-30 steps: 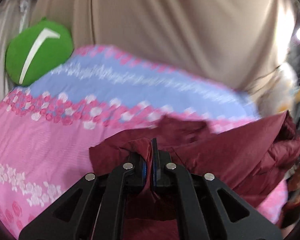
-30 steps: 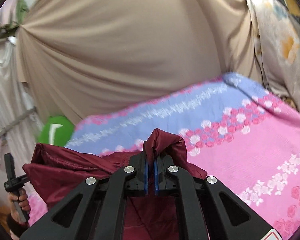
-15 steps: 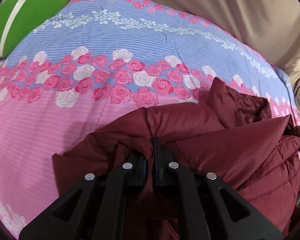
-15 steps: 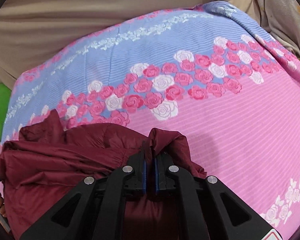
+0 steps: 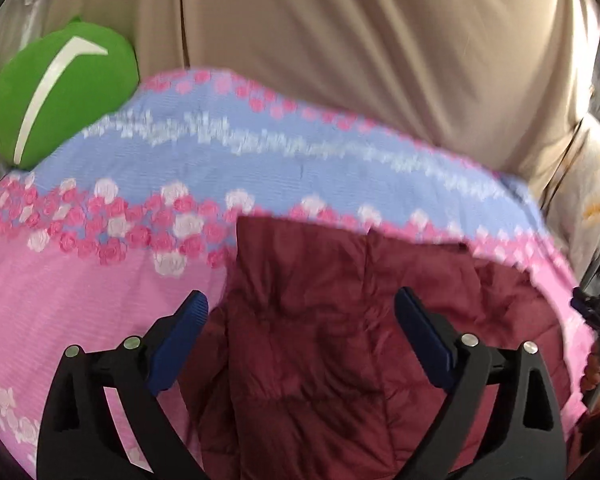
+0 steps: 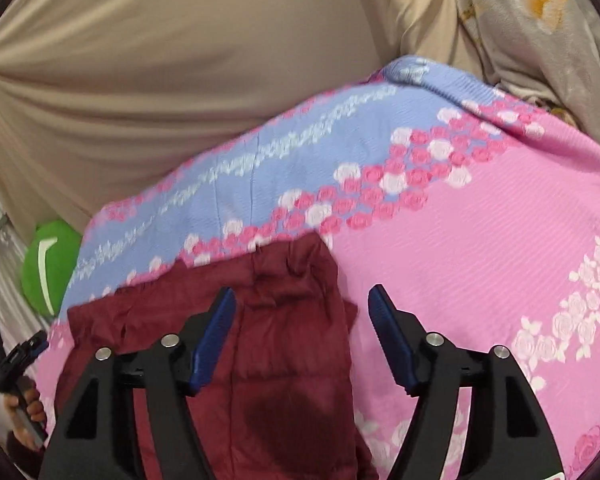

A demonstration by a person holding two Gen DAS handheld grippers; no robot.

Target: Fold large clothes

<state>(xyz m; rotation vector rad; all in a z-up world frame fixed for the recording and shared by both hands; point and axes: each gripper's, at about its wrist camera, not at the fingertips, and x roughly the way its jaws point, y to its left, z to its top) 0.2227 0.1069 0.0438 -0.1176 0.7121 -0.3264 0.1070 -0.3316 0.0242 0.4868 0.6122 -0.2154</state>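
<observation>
A dark red puffer jacket [image 5: 340, 320] lies flat on the bed, its folded far edge toward the blue band of the cover. It also shows in the right wrist view [image 6: 268, 340]. My left gripper [image 5: 300, 304] is open and empty, hovering above the jacket's left part. My right gripper [image 6: 302, 300] is open and empty, hovering above the jacket's right edge. The near part of the jacket is hidden under both grippers.
The bed cover [image 5: 80, 288] is pink with roses and a blue band [image 6: 300, 152] at the far side. A green round cushion [image 5: 60, 92] sits at the bed's far left corner. A beige curtain [image 5: 340, 40] hangs behind. A flowered blanket [image 6: 540, 32] hangs far right.
Both grippers were shut on the jacket's edge and carried it forward over the bed. Now both have opened, let it go and pulled back; the jacket lies flat.
</observation>
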